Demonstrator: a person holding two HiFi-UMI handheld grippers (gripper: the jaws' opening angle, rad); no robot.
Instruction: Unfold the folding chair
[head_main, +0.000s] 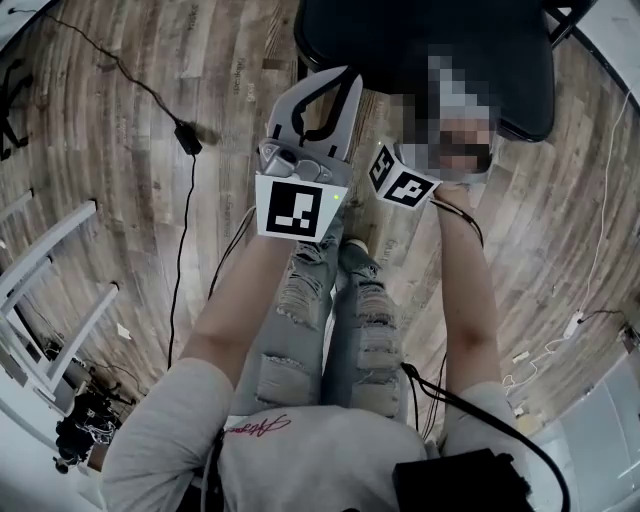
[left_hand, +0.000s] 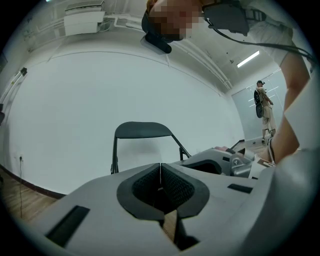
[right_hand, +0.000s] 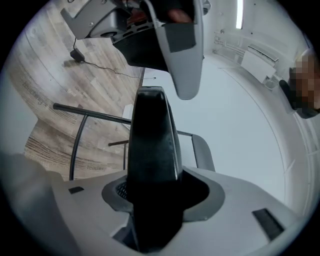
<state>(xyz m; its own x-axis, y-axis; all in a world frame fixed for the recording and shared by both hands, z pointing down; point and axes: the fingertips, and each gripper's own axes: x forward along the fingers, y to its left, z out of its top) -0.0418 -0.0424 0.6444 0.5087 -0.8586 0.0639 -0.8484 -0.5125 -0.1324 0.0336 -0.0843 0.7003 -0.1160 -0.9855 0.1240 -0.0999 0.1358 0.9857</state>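
The black folding chair's seat (head_main: 430, 60) fills the top of the head view. Its backrest (left_hand: 142, 130) stands ahead of a white wall in the left gripper view. My right gripper (right_hand: 155, 200) is shut on the seat's edge (right_hand: 152, 140), which fills the gap between its jaws. In the head view only its marker cube (head_main: 402, 183) shows; a mosaic patch hides the jaws. My left gripper (head_main: 332, 82) is shut and empty, its tips at the seat's front edge, just left of the right one. Its pads (left_hand: 175, 187) meet with nothing between them.
A black cable with a power brick (head_main: 187, 137) lies on the wooden floor at the left. A white frame (head_main: 50, 290) stands further left, and white cables (head_main: 575, 325) trail at the right. The chair's metal tubes (right_hand: 80, 135) run below the seat. A person (left_hand: 264, 112) stands far off.
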